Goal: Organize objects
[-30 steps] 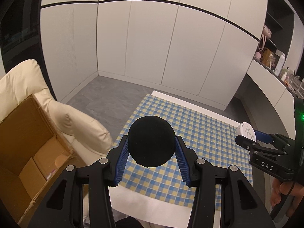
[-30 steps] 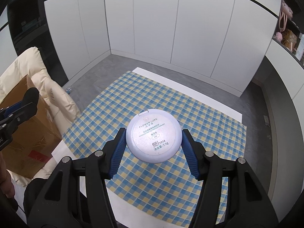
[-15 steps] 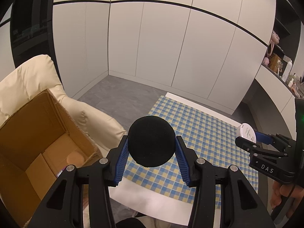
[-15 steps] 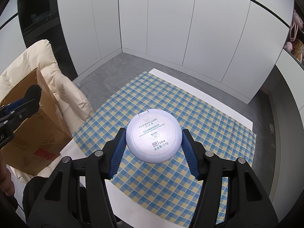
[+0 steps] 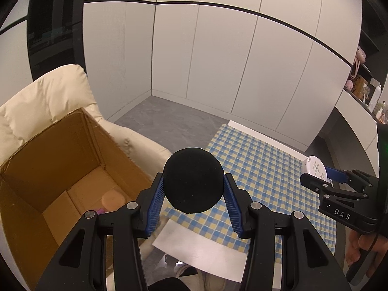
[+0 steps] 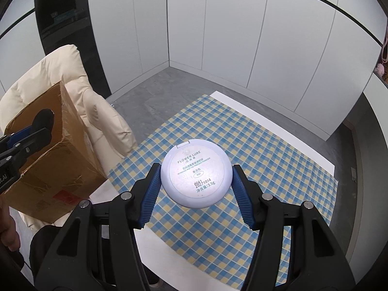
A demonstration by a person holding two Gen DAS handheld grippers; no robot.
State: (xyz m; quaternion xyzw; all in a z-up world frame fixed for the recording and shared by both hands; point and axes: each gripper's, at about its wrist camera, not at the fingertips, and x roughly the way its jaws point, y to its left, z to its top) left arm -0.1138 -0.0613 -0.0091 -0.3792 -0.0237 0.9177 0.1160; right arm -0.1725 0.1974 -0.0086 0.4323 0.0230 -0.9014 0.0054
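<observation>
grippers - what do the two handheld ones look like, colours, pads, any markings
Both match: the left gripper and the right gripper have matte black angular plastic linkages with triangular cutouts and silver round pivot screws. Their fingers carry blue ribbed pads. Seen side-on from the left wrist view, the right gripper body bears white "DAS" lettering, with a green light glowing behind it. No cables or sleeves are clearly visible.

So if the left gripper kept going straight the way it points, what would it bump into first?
Probably the checked tablecloth near its edge, just right of the cardboard box; depth is hard to judge.
</observation>
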